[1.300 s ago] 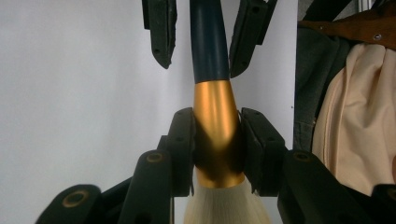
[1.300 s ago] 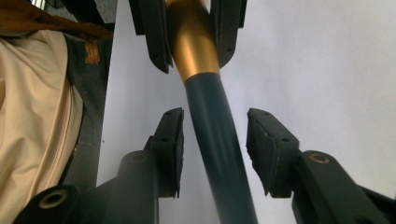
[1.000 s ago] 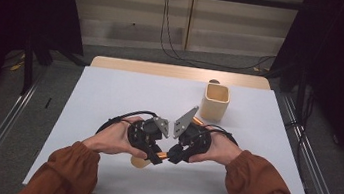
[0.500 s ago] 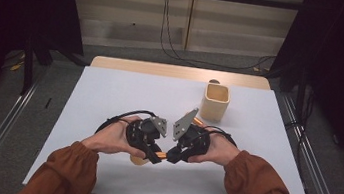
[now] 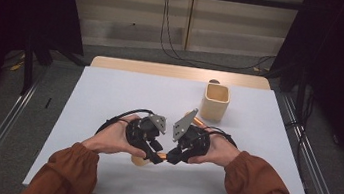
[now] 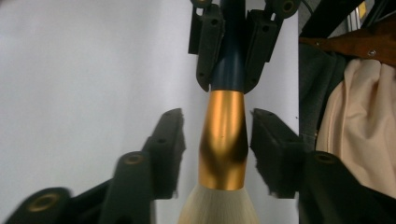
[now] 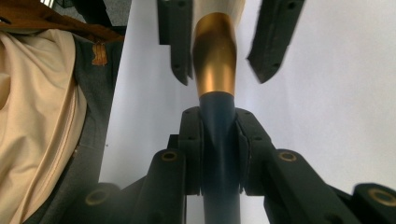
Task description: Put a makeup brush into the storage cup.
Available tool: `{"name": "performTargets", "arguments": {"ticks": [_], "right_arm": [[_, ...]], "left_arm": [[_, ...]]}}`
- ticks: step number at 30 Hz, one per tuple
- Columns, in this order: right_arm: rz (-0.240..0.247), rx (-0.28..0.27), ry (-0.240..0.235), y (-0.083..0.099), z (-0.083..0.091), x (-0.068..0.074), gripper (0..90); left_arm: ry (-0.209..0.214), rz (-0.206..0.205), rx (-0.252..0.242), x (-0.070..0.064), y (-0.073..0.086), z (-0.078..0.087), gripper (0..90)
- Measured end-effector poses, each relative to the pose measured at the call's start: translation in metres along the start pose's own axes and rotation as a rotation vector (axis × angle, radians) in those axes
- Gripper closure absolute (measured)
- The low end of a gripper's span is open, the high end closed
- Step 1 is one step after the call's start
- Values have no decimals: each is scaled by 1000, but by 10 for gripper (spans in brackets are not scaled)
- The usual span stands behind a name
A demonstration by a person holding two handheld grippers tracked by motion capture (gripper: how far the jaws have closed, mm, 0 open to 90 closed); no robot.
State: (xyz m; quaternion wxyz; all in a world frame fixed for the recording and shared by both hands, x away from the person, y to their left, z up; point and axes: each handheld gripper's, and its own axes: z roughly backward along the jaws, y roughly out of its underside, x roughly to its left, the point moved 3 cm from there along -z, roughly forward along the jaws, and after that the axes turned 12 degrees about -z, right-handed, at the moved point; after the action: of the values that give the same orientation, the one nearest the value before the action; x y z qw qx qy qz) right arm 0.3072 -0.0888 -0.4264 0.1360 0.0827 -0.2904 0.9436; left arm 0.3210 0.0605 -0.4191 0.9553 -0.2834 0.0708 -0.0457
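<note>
High view, lower centre of the frame: a person's two hands in rust-coloured sleeves bring the left gripper and the right gripper tip to tip over a white table. Between the tips runs a brush, of which a short orange stretch shows here; a pale rounded form just below the left gripper, at the lower centre, is probably its bristle head, though this cannot be told for certain. A tan cup stands upright in the upper right part of the tabletop, well apart from both grippers. Left gripper view: the brush's gold ferrule rises through the centre of the frame, with the cream bristles at the bottom edge and the dark blue handle above. The left gripper is released: its black jaws stand on either side of the ferrule with a gap on each side. At the top centre of the frame the right gripper is clenched on the dark handle just above the ferrule. Right gripper view: the right gripper, lower centre, grasps the dark blue handle between its closed jaws; the ferrule extends toward the top centre, flanked by the parted jaws of the left gripper.
</note>
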Motion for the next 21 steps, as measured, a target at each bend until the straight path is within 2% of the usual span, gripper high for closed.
{"name": "performTargets", "arguments": {"ticks": [5,8,10,12,13,16,21], "right_arm": [[-18,-10,19,2,2,-3,757],[-50,-10,19,6,3,-6,757],[-55,-23,24,8,3,-8,757],[-61,-30,21,10,4,-9,757],[-76,-33,26,11,5,-10,756],[-100,-39,30,16,6,-13,757],[-148,-62,45,24,9,-16,756]], "left_arm": [[-40,36,-46,2,6,5,375],[-72,55,-69,3,11,7,287],[-92,62,-91,4,15,7,242],[-106,87,-106,4,19,7,220],[-119,85,-107,5,22,7,201],[-118,100,-120,3,27,8,162],[-166,145,-139,4,33,11,68]]}}
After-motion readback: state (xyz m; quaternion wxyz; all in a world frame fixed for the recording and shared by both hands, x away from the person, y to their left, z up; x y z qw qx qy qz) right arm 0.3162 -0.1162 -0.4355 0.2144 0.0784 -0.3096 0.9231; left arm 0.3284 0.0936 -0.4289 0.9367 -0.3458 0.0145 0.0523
